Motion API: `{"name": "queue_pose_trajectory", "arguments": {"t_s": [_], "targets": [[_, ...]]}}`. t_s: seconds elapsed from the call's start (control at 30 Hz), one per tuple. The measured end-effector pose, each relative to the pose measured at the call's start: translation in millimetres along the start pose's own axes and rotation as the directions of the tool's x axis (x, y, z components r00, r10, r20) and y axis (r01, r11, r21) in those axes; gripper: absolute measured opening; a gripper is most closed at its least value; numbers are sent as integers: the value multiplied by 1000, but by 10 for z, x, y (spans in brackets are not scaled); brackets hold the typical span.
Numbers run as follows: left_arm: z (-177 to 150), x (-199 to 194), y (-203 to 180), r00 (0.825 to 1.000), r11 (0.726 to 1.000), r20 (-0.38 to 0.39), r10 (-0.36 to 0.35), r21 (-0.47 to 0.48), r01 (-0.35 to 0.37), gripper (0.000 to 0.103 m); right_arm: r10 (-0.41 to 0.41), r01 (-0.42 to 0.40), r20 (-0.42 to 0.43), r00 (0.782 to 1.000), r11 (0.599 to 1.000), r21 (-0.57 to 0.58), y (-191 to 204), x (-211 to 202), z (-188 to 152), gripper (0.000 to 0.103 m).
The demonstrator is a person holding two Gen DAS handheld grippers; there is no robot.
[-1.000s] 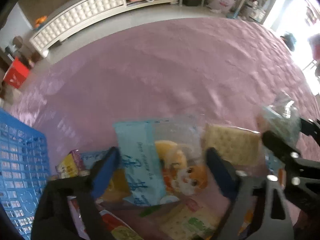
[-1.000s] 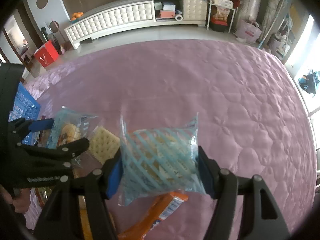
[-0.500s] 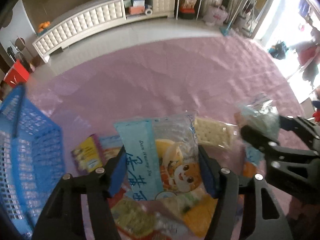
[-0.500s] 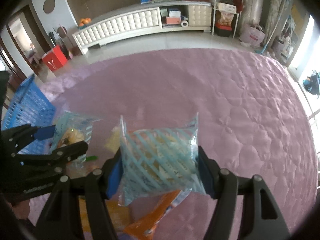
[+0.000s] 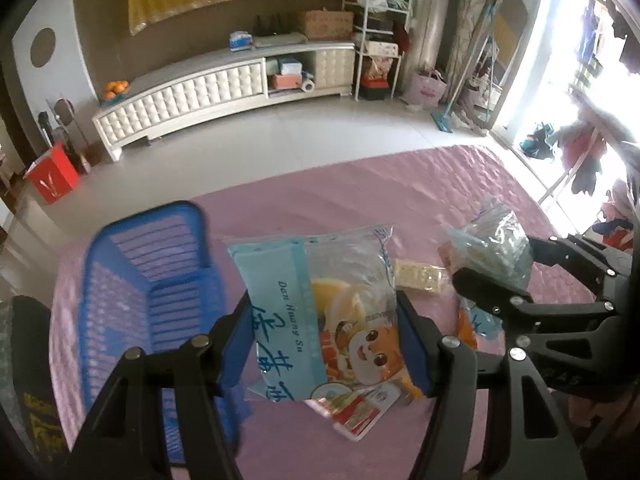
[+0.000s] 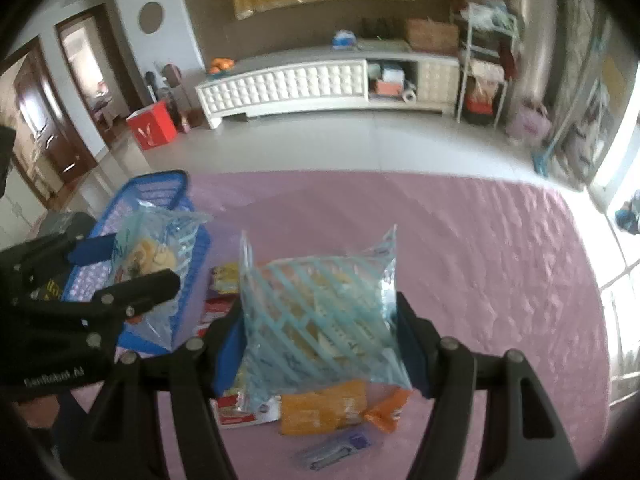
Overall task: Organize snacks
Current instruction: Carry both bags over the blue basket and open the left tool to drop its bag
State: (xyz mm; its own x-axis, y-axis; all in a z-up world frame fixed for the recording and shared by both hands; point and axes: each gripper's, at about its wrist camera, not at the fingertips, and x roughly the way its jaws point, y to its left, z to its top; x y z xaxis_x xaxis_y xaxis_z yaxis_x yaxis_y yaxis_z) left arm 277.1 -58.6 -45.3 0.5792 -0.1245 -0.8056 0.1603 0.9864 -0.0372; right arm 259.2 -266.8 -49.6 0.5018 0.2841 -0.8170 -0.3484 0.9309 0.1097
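Observation:
My left gripper (image 5: 326, 340) is shut on a clear snack bag with a light-blue stripe and a cartoon face (image 5: 320, 312), held above the pink quilt. A blue plastic basket (image 5: 160, 280) sits just to its left. My right gripper (image 6: 320, 336) is shut on a clear bag with a blue lattice print (image 6: 324, 312), held above loose snacks. The left view shows the right gripper (image 5: 520, 276) with its bag (image 5: 488, 244) at the right. The right view shows the left gripper (image 6: 116, 264) with its bag (image 6: 148, 248) over the basket (image 6: 160, 188).
Loose snacks lie on the quilt: a cracker pack (image 5: 420, 276), an orange pack (image 6: 324, 408), a red-and-white pack (image 6: 236, 408), a yellow pack (image 6: 226, 276) and a small blue packet (image 6: 336, 450). The pink quilt (image 6: 480, 260) stretches right. A white cabinet (image 5: 224, 88) stands beyond the floor.
Both grippers have lifted with their bags and tilted up, so the room shows. The left gripper has moved towards the blue basket, which is now much nearer.

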Motion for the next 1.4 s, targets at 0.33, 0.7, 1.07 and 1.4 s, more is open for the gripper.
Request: {"name": "queue_pose_trajectory", "arguments": {"t_s": [0.33,0.7,1.07,1.4], "targets": [[-91,-510,693,998,997,29,60,-48,-58,62,96,-94,25,995,993,-65,707,-109,245,71],[-47,-213,1365,997,991,-49,57,-122,-63,63,156,-157,-30,987,986,-58,1158,419,486,71],[55,431,1784,985,981,-171,12,-190,-45,64,144,-151,-112,983,987,-54,1362,1005,657,71],[148,635,1840,986,986,-157,61,-145,-84,75,120,-132,-122,985,987,-89,1459,1132,755,71]]}}
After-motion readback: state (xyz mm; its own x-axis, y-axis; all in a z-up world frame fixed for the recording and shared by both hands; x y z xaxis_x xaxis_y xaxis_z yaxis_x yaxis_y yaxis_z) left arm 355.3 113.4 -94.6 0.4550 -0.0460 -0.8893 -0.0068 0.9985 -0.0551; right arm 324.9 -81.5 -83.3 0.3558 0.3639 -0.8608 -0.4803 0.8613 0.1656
